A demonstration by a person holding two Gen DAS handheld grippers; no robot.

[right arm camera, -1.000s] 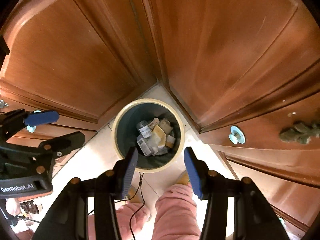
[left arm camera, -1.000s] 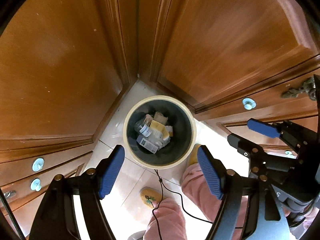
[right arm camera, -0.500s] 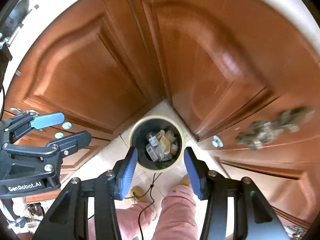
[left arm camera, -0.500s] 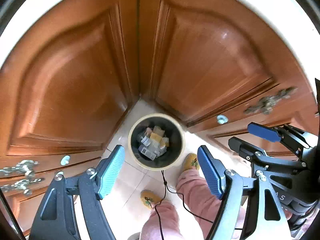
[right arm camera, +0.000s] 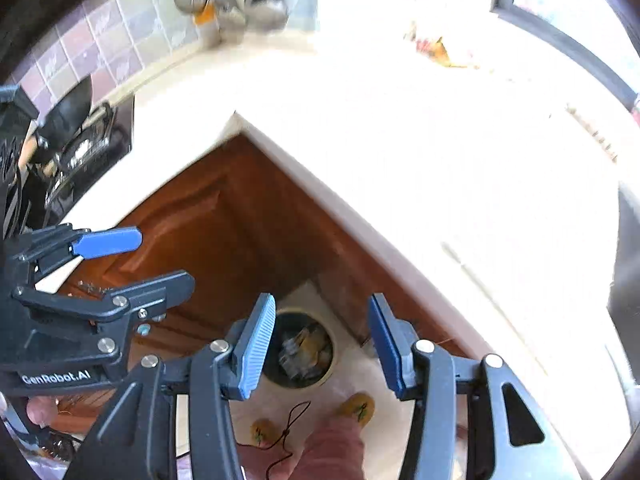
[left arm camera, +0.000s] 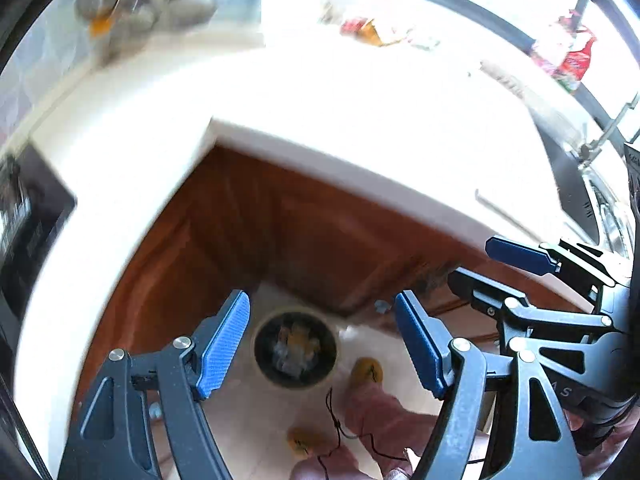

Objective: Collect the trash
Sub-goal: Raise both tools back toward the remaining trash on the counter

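The step in hand is judged to be the search for the next piece of rubbish. Nothing is held: the left gripper [left arm camera: 322, 344] is spread wide with its blue ribbed pads empty, and the right gripper [right arm camera: 322, 346] is likewise spread and empty. Both are held high above the round cream-rimmed dark waste bin [left arm camera: 295, 346], which stands on the pale tiled floor [right arm camera: 362, 380] in the inner corner of the reddish-brown wooden cabinets [left arm camera: 256, 232]. Crumpled packets and small bottles are seen inside the bin [right arm camera: 304, 348], so part of the collecting is judged done.

For the next move, a gripper would need to be carried over the white L-shaped countertop [left arm camera: 360, 112] to whatever litter is there; a blurred red and yellow wrapper-like heap [left arm camera: 370, 32] near the far edge is a likely candidate, though it cannot be identified.

The countertop is overexposed by a window. A tiled wall [right arm camera: 100, 40] with hanging utensils and a dark stove [right arm camera: 80, 148] are seen at left.
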